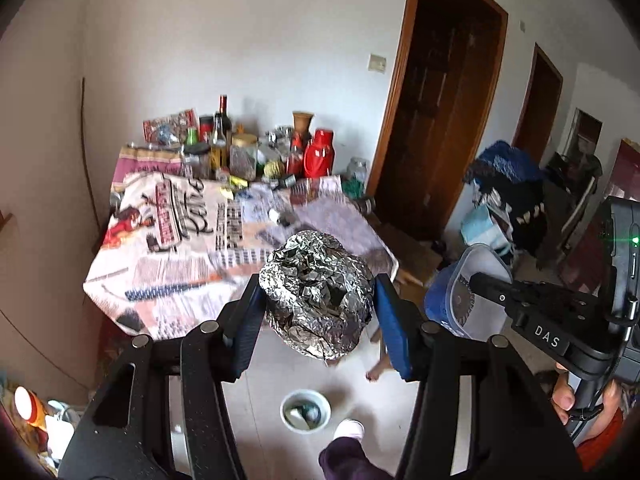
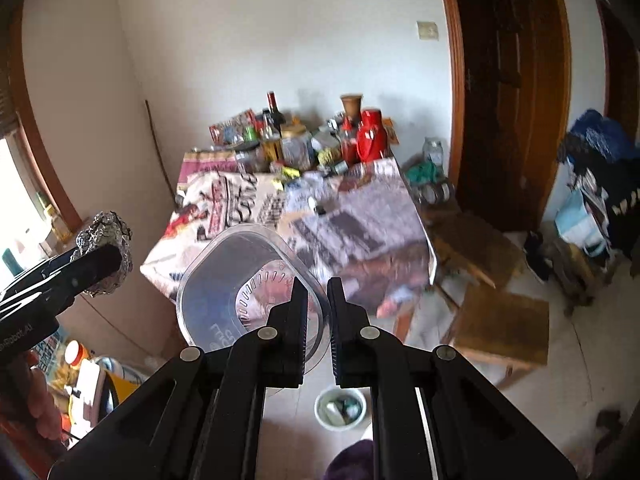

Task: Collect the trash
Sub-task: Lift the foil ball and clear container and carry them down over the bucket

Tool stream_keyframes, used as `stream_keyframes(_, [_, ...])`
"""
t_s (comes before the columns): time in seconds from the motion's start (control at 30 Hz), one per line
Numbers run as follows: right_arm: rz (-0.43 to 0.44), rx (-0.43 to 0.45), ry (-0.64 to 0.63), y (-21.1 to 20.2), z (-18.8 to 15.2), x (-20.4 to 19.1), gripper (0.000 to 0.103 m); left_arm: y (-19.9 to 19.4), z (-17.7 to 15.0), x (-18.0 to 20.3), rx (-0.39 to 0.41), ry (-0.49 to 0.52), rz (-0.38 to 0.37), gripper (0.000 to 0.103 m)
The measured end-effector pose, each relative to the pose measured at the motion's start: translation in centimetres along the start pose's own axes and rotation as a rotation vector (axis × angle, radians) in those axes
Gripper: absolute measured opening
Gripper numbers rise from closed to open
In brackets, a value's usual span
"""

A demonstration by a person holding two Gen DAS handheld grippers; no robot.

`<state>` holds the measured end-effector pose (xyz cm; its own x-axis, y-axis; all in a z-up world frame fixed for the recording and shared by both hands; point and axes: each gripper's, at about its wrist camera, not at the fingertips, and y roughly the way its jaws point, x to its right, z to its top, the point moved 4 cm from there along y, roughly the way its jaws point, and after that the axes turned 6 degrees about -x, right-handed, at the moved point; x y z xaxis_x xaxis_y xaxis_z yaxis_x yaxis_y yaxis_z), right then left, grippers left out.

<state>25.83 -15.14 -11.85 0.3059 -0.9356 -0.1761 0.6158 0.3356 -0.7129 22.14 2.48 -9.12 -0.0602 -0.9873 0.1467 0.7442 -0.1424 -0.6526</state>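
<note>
My left gripper (image 1: 317,282) is shut on a crumpled ball of aluminium foil (image 1: 316,304), its blue pads pressing both sides. The ball hangs in the air in front of the newspaper-covered table (image 1: 160,248). In the right wrist view the same foil ball (image 2: 105,229) shows at the far left, in the left gripper (image 2: 106,258). My right gripper (image 2: 318,286) is shut on the rim of a clear plastic container (image 2: 236,280) with a blue inside. That container (image 1: 452,300) also appears beside the foil in the left wrist view. A small white bin (image 1: 306,410) (image 2: 340,405) with scraps in it stands on the floor below.
Bottles, jars and a red flask (image 1: 319,155) crowd the back of the table. Low wooden stools (image 2: 500,320) stand right of it, before a dark wooden door (image 2: 508,92). Clothes pile up at the far right. A person's slippered foot (image 1: 349,429) is near the bin.
</note>
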Motion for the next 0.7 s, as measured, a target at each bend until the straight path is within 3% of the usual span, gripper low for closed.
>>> stream_keyframes(0.33, [-0.021, -0.144, -0.012, 3.9, -3.9, 0.5, 0.009, 4.5, -3.7, -1.7, -0.127, -0.064, 0.024, 0.053])
stream_keyframes(0.7, [-0.017, -0.341, -0.024, 16.2, -9.4, 4.2, 0.009, 19.0, -11.0, -3.9, -0.355, -0.14, 0.066, 0.053])
